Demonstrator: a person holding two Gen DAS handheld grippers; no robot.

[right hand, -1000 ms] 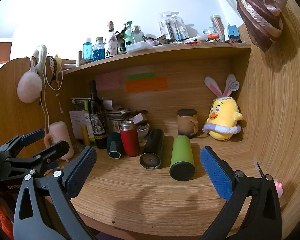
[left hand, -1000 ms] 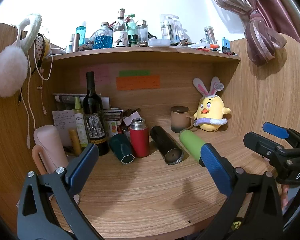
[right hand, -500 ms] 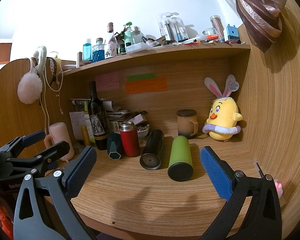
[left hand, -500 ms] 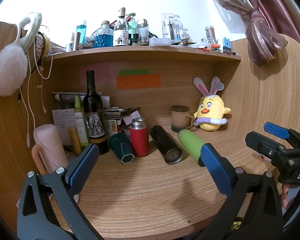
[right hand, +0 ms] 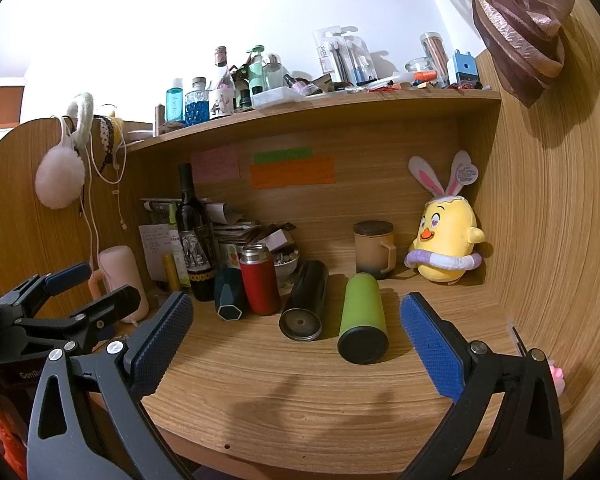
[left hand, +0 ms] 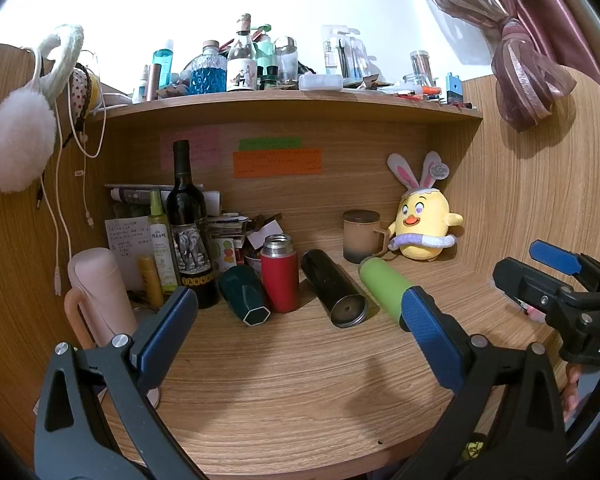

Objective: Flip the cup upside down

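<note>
Several cups stand or lie on the wooden desk [left hand: 300, 392]. A green tumbler [right hand: 362, 316] lies on its side, base toward me; in the left wrist view the green tumbler [left hand: 380, 286] is partly behind a finger. A black tumbler [right hand: 305, 304] and a dark green hexagonal cup [right hand: 230, 298] also lie on their sides. A red flask [right hand: 260, 280] stands upright. A brown mug [right hand: 374, 248] stands at the back. My left gripper [left hand: 300, 332] and right gripper [right hand: 296, 340] are both open and empty, in front of the cups.
A wine bottle [left hand: 188, 228], a pink jug [left hand: 100, 296] and papers crowd the left. A yellow plush chick [right hand: 446, 240] sits at the back right. A shelf [left hand: 280, 100] loaded with bottles overhangs the desk. Wooden side walls close both sides.
Both grippers have drifted slightly; the scene shifts a little in each view. Nothing on the desk has moved.
</note>
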